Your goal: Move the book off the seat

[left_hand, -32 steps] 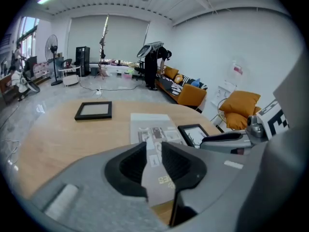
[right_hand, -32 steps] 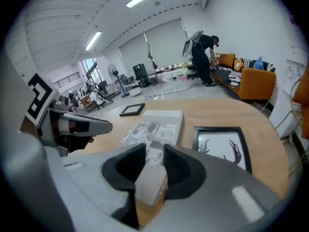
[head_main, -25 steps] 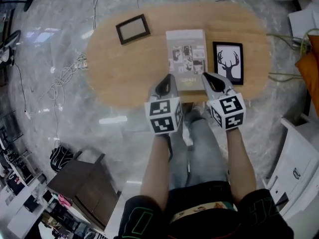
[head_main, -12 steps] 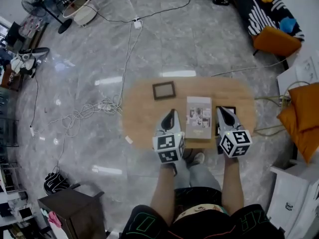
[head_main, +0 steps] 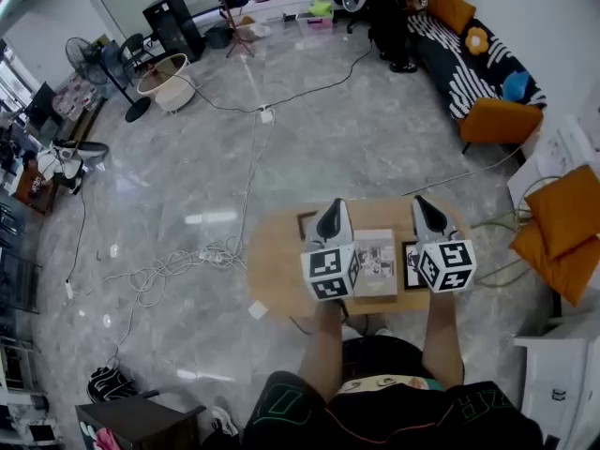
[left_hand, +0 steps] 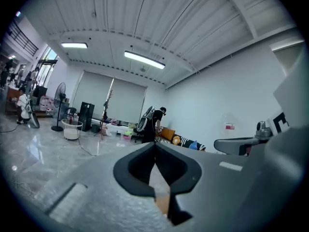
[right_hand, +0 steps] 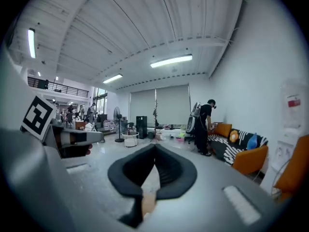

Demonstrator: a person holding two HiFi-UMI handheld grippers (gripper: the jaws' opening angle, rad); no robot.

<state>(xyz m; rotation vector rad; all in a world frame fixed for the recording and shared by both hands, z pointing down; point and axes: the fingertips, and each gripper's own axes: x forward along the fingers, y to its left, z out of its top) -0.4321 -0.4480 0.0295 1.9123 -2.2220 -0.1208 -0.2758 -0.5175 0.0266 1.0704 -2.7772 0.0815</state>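
Hovering over tabletop (head_main: pixel 277 275) | left claw (head_main: pixel 334 206), right claw (head_main: pixel 421 202): both are closed tight, nothing held | book (head_main: pixel 378 262) is laid flat on tabletop

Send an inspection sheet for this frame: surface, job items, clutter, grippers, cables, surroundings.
Surface: oval wooden seat on a glossy marble floor; it carries three flat items.
Job's things: book lies flat near the seat's middle, not gripped.
Clutter: small frame left of the book, partly hidden by a gripper; deer picture right of the book.
Grippers: left gripper and right gripper are both shut and empty, raised and pointing across the room.
Cables: loose tangle of cables on the floor left of the seat.
Surroundings: striped sofa, orange cushions, fan, a person at the far end.
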